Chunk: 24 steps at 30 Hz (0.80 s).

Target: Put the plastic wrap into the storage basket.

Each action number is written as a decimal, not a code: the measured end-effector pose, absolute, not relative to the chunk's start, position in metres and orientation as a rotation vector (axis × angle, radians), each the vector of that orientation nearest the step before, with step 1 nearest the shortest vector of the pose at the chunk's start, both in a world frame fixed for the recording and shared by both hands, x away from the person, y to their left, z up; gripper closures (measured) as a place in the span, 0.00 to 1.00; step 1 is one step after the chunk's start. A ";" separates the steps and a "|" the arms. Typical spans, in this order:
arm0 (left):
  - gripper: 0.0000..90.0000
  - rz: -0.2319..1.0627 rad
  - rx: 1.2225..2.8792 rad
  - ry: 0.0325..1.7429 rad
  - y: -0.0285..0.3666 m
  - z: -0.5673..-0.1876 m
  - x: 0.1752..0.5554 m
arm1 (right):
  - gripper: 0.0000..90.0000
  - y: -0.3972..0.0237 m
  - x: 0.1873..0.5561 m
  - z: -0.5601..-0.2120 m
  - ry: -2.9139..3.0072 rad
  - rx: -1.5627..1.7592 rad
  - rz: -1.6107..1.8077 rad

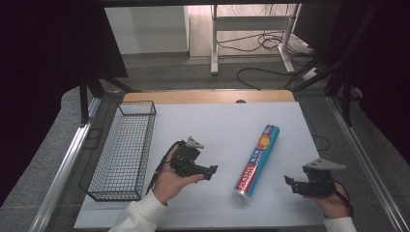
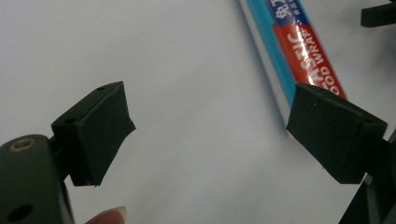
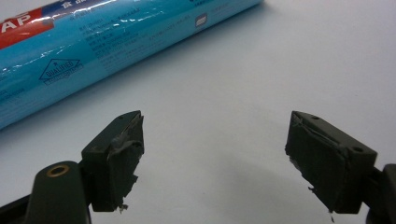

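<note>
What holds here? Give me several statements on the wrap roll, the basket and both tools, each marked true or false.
1. The plastic wrap roll lies on the white table between the two tools. True.
2. The wire basket holds the roll. False: the basket is empty, and the roll lies apart on the table.
3. The left tool is open with nothing between its jaws. True.
4. The right tool is shut on the roll. False: it is open, short of the roll.
</note>
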<state>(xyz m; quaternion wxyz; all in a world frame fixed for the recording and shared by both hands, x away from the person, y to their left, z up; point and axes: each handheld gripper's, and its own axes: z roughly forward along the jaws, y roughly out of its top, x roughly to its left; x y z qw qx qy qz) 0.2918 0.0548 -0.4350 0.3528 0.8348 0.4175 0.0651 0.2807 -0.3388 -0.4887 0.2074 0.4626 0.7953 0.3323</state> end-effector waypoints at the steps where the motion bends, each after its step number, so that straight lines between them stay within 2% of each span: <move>1: 0.15 0.167 2.167 1.074 0.050 -0.434 0.294 | 0.22 -0.339 0.281 -0.489 2.215 1.286 0.922; 7: 0.15 0.129 2.188 1.056 0.015 -0.433 0.311 | 0.22 -0.340 0.281 -0.490 2.216 1.289 0.917; 24: 0.15 0.055 2.247 1.038 -0.046 -0.439 0.342 | 0.22 -0.345 0.282 -0.491 2.214 1.291 0.921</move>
